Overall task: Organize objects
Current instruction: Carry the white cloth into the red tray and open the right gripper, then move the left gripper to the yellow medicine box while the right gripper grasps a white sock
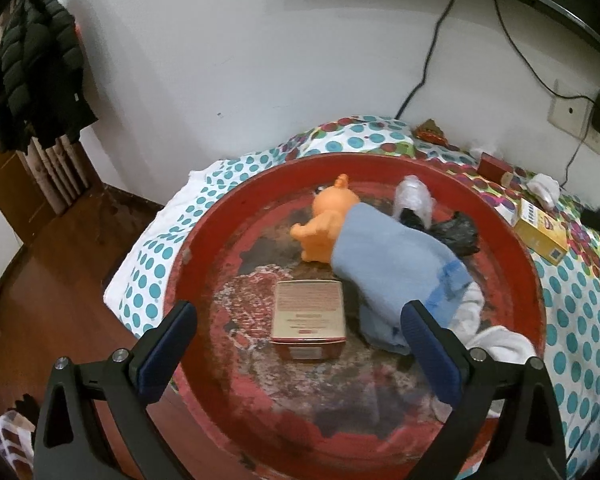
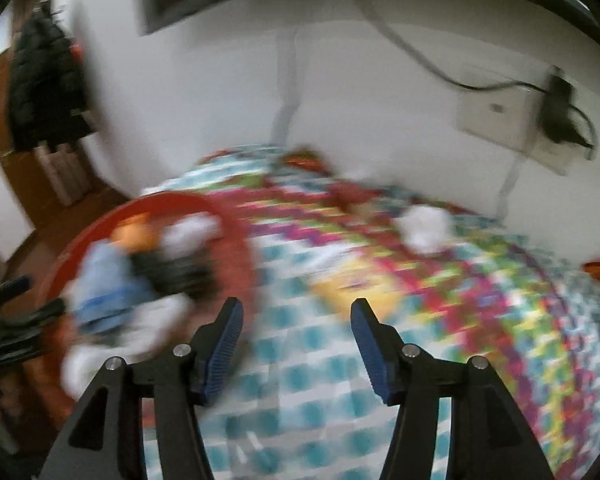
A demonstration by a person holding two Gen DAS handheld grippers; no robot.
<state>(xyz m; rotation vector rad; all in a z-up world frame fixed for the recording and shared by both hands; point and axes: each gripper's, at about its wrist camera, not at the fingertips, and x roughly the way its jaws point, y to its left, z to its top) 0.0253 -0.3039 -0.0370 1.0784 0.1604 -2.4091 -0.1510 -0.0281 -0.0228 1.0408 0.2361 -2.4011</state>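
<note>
Already the red basin (image 1: 228, 216) holds an orange toy (image 1: 324, 220), blue cloth (image 1: 392, 264) and a small box (image 1: 309, 316); a yellow box (image 1: 542, 228) and white wad (image 2: 424, 226) lie out on the dotted bedspread (image 2: 300, 360). Left gripper (image 1: 300, 344) hovers spread over the basin, holding nothing; right gripper (image 2: 296, 344) hangs spread above the bedspread, empty.

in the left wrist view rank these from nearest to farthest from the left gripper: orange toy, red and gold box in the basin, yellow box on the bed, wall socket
From the left gripper:
1. Red and gold box, just ahead between the fingers, on the floor of the red basin.
2. Orange toy, farther back in the basin.
3. Yellow box, outside the basin on the right, on the dotted bedcover.
4. Wall socket, on the wall at far right.
</note>
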